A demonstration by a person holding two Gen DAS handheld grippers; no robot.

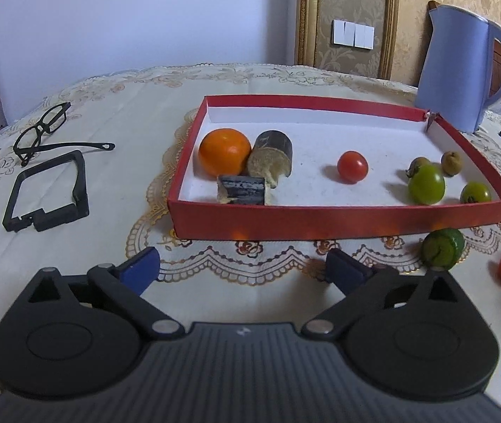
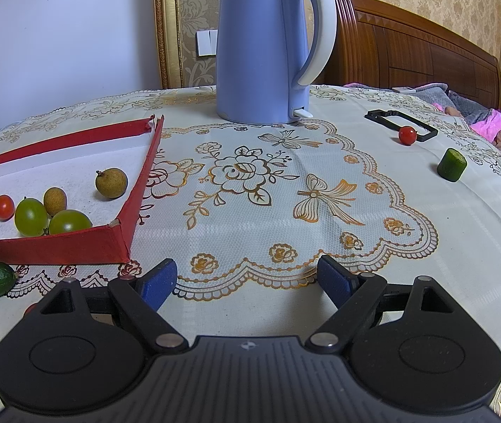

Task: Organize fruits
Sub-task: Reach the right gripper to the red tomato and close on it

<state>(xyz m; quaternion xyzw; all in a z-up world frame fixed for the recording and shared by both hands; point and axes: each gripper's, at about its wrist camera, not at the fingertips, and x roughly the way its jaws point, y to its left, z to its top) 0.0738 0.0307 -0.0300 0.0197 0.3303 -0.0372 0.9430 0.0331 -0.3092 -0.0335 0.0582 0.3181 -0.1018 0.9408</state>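
While both grippers are hovering low over the tablecloth [image 2: 250, 194], the left gripper [image 1: 243, 271] and right gripper [image 2: 247, 278] are gaping wide, holding nothing. Centre frame, the red box [image 1: 338, 216] is holding an orange [image 1: 224, 151], a tomato [image 1: 352, 166] and green fruits [image 1: 426, 184]; lower right, a green chunk [image 1: 442, 248] is lying just outside it.

Three cherry tomatoes [image 1: 352, 166] (one boxed), two green grapes [image 1: 426, 184], two longans [image 1: 451, 163], one orange [image 1: 224, 152], one kettle [image 2: 263, 46].
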